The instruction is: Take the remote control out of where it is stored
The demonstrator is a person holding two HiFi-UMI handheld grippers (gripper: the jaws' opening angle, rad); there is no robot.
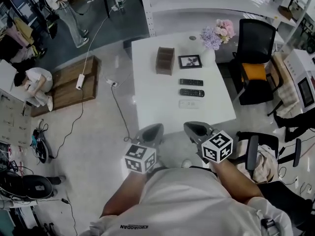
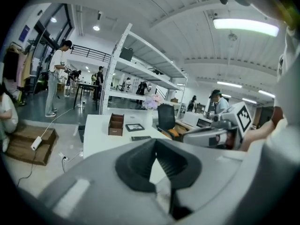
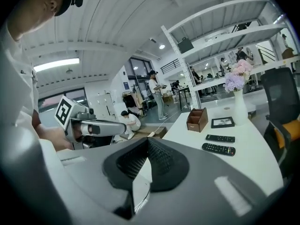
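White shirt (image 1: 187, 200) | white table (image 1: 147, 97): blk remotes (image 1: 191, 82), wooden holder (image 1: 165, 60) | pale floor (image 1: 93, 132), cable (image 1: 119, 113)

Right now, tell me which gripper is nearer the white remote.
Right. The right gripper hovers off the table edge, facing the white remote; the left gripper is further left.

The desk (image 1: 147, 97) is white. At its far left stands a brown holder (image 1: 165, 60), and right of that a black-framed picture (image 1: 190, 61). Nearer lie the far black remote (image 1: 191, 82), the near black remote (image 1: 192, 93) and a white remote (image 1: 189, 103). The flowers (image 1: 219, 32) are pink and lilac. The left gripper (image 1: 156, 128) and right gripper (image 1: 193, 127) are grey, with black-and-white checked cubes.
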